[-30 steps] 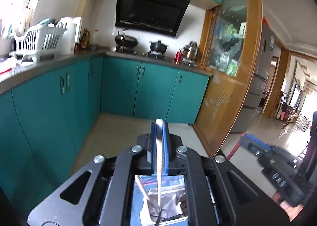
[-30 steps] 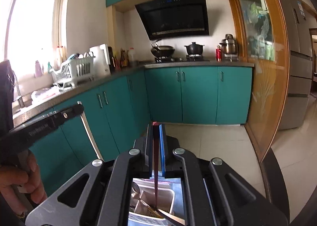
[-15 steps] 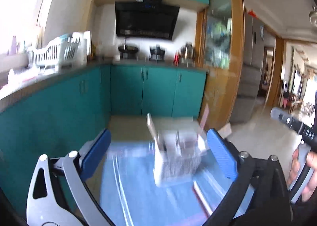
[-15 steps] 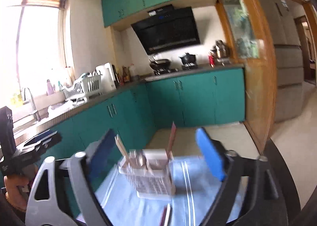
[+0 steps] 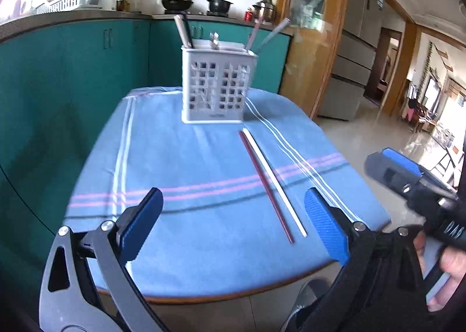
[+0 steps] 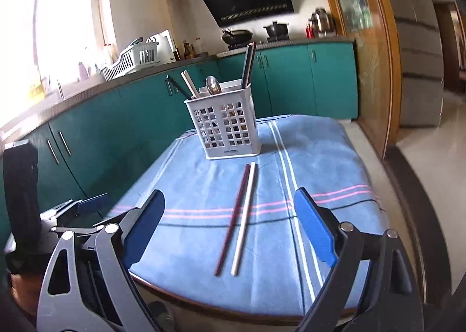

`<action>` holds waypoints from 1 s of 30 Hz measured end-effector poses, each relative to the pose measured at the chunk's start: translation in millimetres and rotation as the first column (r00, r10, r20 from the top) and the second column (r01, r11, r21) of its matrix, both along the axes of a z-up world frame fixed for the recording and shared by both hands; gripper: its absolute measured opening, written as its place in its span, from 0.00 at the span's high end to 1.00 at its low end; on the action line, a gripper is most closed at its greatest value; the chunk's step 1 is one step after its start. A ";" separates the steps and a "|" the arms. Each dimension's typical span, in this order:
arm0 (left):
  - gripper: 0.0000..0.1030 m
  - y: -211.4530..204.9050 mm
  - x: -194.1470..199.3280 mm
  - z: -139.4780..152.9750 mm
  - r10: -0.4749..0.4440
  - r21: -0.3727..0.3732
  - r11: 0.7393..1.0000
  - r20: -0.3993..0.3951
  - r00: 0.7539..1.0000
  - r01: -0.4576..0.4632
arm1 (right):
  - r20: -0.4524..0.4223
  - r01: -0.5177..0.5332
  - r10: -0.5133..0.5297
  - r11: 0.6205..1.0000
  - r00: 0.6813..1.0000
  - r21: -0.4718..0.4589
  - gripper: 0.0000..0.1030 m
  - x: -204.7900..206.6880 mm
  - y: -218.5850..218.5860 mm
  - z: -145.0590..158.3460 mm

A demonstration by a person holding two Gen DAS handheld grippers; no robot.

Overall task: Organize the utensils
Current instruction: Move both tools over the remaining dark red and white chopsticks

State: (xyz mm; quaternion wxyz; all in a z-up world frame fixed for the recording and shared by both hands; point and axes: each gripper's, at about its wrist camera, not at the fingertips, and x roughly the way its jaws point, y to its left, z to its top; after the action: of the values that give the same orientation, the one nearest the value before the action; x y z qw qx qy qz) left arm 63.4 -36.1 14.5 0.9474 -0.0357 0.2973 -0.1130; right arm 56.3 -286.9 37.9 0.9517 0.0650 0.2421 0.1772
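Both hand-held grippers (image 5: 233, 227) (image 6: 230, 233) released, chopsticks (image 6: 238, 218) lying ahead, before caddy (image 6: 224, 128)

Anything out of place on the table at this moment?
Yes: a dark red chopstick and a white chopstick lie side by side on the blue cloth, outside the white utensil holder. Nothing spilled or damaged.

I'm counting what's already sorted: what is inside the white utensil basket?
The white utensil basket holds a metal spoon and several chopsticks sticking out above its rim. Their lower ends are mostly hidden behind the lattice walls, so an exact count isn't possible.
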 end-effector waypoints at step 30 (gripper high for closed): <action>0.24 -25.7 70.8 -12.2 -0.027 0.044 0.998 -0.192 0.981 0.036 | 0.002 0.087 -0.087 0.996 0.996 0.017 0.14 -9.1 -26.2 -30.0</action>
State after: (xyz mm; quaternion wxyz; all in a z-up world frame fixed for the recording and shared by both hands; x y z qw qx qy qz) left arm 134.2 -61.8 2.3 0.9131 -0.0193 0.3902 -0.1168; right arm 47.2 -313.1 7.9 0.9583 0.0835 0.2361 0.1377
